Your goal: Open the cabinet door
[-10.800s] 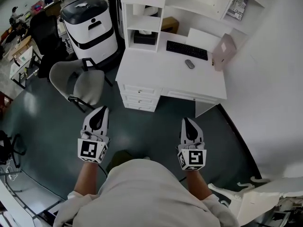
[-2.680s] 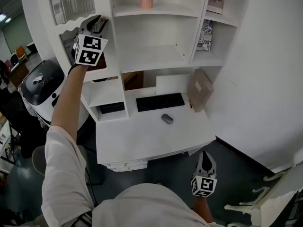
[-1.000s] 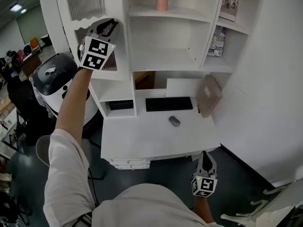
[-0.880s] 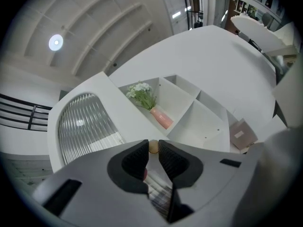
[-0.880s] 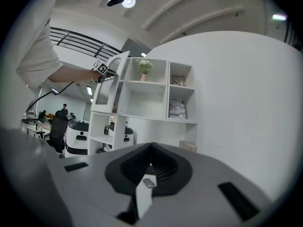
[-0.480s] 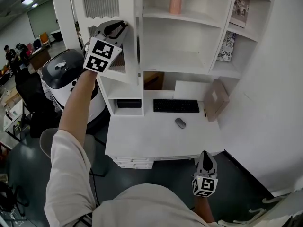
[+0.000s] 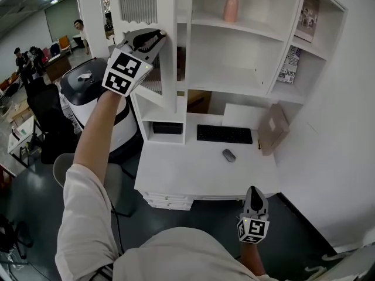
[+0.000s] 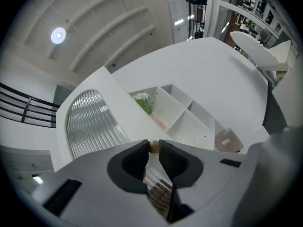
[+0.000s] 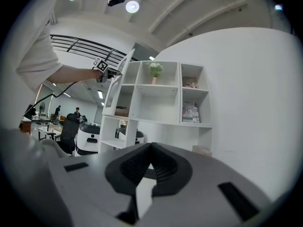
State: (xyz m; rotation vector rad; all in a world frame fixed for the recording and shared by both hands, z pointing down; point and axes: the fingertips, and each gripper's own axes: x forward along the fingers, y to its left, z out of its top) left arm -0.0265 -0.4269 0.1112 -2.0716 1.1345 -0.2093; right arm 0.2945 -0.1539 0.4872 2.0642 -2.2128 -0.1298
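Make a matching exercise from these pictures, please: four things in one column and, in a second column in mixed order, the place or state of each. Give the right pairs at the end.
Column one:
1. left gripper
2. pink vase
3. keyboard
4. right gripper

Column two:
A. lying flat on the white desk
B. low, in front of the desk, jaws together, holding nothing
C. standing on an upper shelf
D. raised high, closed on the knob of the partly open cabinet door

Right pairs: 1-D, 2-C, 3-A, 4-B.
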